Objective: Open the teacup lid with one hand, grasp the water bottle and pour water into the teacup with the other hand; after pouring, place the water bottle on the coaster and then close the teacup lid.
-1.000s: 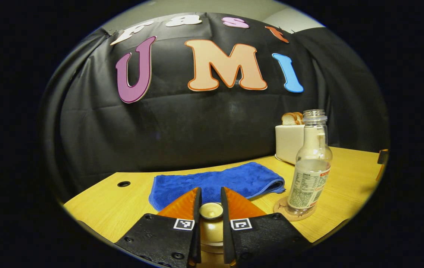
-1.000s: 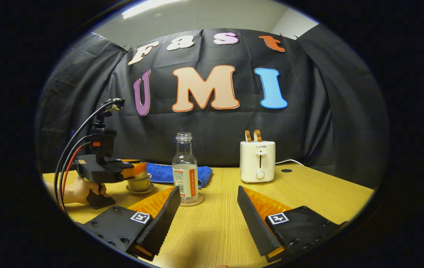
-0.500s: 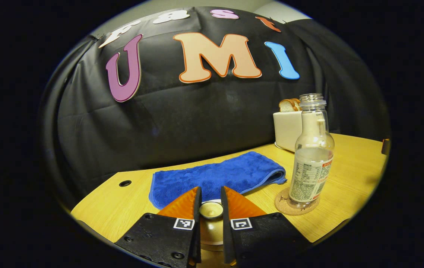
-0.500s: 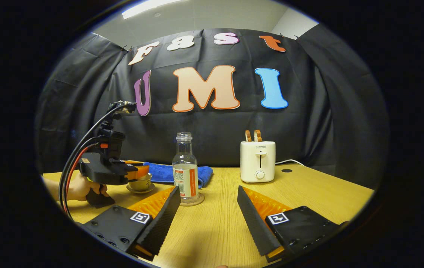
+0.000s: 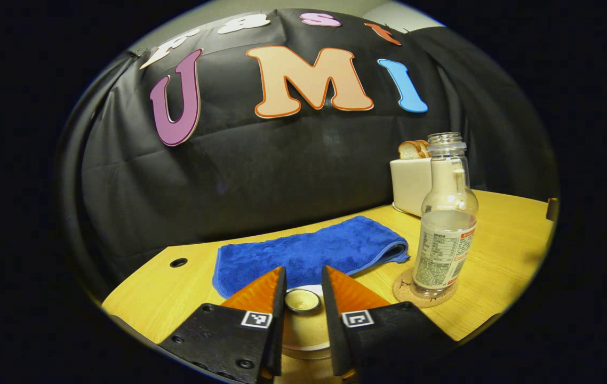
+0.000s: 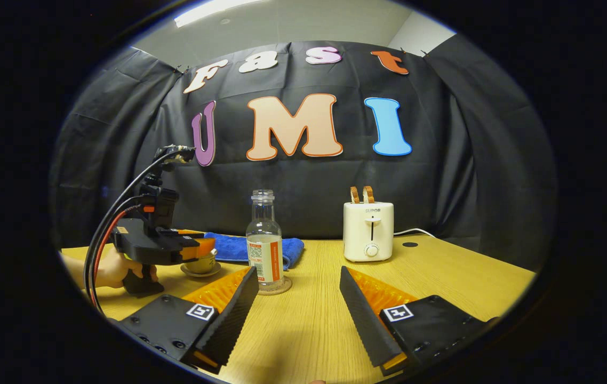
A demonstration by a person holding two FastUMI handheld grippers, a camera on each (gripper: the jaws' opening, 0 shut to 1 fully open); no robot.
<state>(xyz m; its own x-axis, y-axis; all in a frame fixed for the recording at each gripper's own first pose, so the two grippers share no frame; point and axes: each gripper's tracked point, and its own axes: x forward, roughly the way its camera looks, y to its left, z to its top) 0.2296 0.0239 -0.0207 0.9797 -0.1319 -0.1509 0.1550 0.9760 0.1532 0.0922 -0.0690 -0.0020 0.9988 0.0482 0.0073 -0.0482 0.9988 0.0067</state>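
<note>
The pale teacup lid (image 5: 306,330) sits low between the fingers of my left gripper (image 5: 303,269), its round knob (image 5: 302,301) in the gap with the jaws slightly parted around it. In the right gripper view that left gripper (image 6: 205,246), held by a hand (image 6: 109,272), hovers over the teacup (image 6: 200,262) on its saucer. The uncapped water bottle (image 5: 445,234) stands upright on a cork coaster (image 5: 405,290). My right gripper (image 6: 298,272) is open above the table, with the bottle (image 6: 264,250) a little beyond its left finger.
A blue towel (image 5: 309,256) lies behind the cup. A white toaster (image 6: 368,232) holding bread stands at the back with its cord trailing right. The wooden table (image 6: 442,272) has a cable hole (image 6: 410,245) near the far right and another (image 5: 178,262) at the left.
The left gripper's fingers have spread a little apart from the lid knob after lowering with it onto the cup. The right gripper and bottle have stayed put.
</note>
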